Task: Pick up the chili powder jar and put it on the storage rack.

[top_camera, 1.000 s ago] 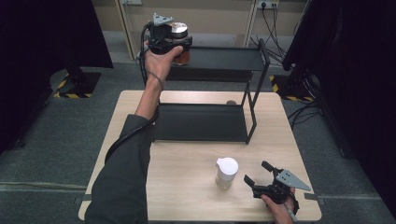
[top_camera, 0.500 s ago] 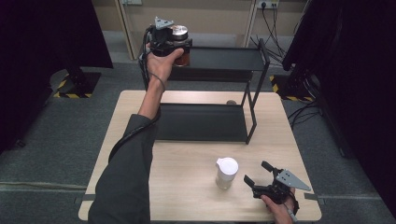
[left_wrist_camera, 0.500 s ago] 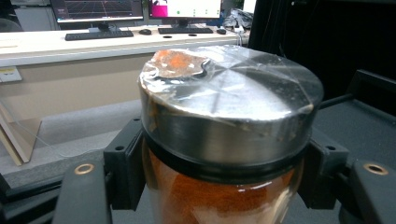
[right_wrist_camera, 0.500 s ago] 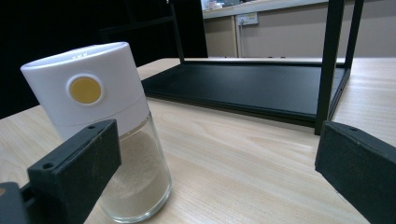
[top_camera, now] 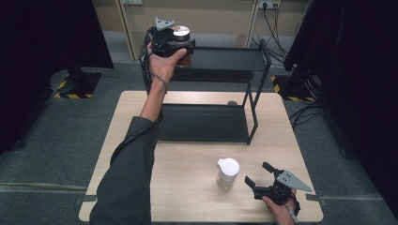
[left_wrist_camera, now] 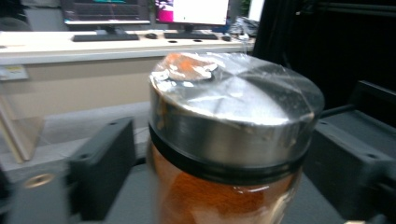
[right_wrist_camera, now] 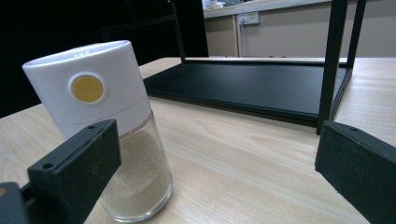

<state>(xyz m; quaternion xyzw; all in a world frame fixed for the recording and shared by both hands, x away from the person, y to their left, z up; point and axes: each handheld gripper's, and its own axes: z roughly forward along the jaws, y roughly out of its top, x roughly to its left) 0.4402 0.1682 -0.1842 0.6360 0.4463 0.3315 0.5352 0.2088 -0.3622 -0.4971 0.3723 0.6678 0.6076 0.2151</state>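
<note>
Step in hand: by my reading, the left gripper (top_camera: 180, 46) was setting a jar (left_wrist_camera: 233, 140) on the top shelf (top_camera: 225, 58) of the black rack (top_camera: 256, 89), up at eleven o'clock of the tabletop (top_camera: 187, 187).
Left fingers: clamped on the jar, one pad (left_wrist_camera: 105, 172) at each side of the glass below the lid.
Jar: glass, with a brushed metal lid; an orange-brown filling showed through the wall. Whether its base already touched the shelf I could not tell.
Right gripper (top_camera: 261, 180): low at five o'clock, fingers (right_wrist_camera: 74, 172) wide apart and holding nothing.
Shaker (top_camera: 227, 173): clear glass with a white cap and a yellow dot, upright on the tabletop just beside the right gripper, at its nine o'clock. Pale powder filled roughly its lower half.
Lower shelf (top_camera: 202, 122): bare.
Next move, as I judged it: seat the jar level and fully on the shelf before loosening, as a jar released at the edge could tip off.
</note>
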